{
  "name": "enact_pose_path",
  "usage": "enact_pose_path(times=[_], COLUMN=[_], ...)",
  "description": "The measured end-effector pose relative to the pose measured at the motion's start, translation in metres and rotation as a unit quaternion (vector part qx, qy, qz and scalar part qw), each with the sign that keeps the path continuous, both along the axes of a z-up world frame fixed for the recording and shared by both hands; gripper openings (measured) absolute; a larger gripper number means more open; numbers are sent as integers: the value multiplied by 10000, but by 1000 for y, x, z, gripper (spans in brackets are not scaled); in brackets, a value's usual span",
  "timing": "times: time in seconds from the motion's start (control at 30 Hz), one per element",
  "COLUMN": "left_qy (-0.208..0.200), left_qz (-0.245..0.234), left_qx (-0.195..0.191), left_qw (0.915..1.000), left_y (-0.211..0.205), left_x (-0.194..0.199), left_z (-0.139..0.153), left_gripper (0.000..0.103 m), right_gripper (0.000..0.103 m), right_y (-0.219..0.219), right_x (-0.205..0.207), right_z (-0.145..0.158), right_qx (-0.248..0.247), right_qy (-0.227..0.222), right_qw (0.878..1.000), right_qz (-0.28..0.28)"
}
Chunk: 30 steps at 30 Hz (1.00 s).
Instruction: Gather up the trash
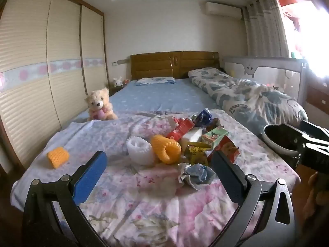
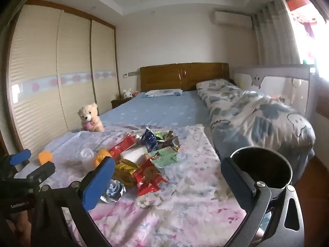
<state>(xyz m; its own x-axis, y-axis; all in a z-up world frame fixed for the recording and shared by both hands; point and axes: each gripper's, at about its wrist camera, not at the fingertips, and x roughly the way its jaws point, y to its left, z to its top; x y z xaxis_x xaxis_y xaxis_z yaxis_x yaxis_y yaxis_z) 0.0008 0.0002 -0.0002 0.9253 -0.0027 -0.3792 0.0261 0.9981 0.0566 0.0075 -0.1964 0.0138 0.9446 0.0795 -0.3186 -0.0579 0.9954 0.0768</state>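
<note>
Both sets of jaws wide, empty. Left gripper point(image 1: 159, 173) nearest the crumpled wrapper point(image 1: 196, 174): pinch it centrally. Bin point(image 2: 261, 167) sits right of bed point(image 2: 185, 185).

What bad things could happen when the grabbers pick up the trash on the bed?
The orange ring and white ring lie touching the wrappers, so toys might get grabbed too. The crumpled paper ball might roll on the soft quilt. The bin sits beside the bed edge, so throws may miss.

wrappers point(image 2: 147, 175) glossy foil | sheet point(image 1: 144, 201) matt cloth | headboard point(image 1: 174, 64) varnished wood
</note>
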Motion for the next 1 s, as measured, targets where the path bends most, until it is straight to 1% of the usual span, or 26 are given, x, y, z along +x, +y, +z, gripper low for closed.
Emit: enact_pose_path(times=[0.07,0.1,0.13,0.2,0.23,0.3,0.37,0.47,1.0], left_qy=[-11,-19,-27,-103,-105,-113,-130,-124,-133], left_qz=[-24,-28,-21,-6,11,33,17,25,41], left_qx=[15,24,37,24,56,82,97,92,87], left_qw=[10000,10000,10000,9999,9999,9999,9999,9999,9999], left_y=[0,4,4,5,3,1,1,1,-1], left_x=[0,2,2,-2,-2,-3,-3,-3,-3], left_z=[0,3,4,5,4,4,3,2,2], left_gripper=[103,103,103,103,103,103,103,103,103], right_gripper=[103,103,103,103,103,103,103,103,103], right_y=[2,7,2,1,0,-5,-4,-3,0], right_x=[-2,-7,-5,-2,-2,9,3,2,1], right_z=[-1,-6,-12,-18,-18,-6,-9,-11,-14], right_qx=[-30,-59,112,171,192,230,263,258,412], right_qy=[-7,-6,114,174,180,449,301,250,278], right_qw=[10000,10000,9999,9997,9996,9986,9991,9992,9983], right_qz=[-31,8,46,86,106,145,165,170,319])
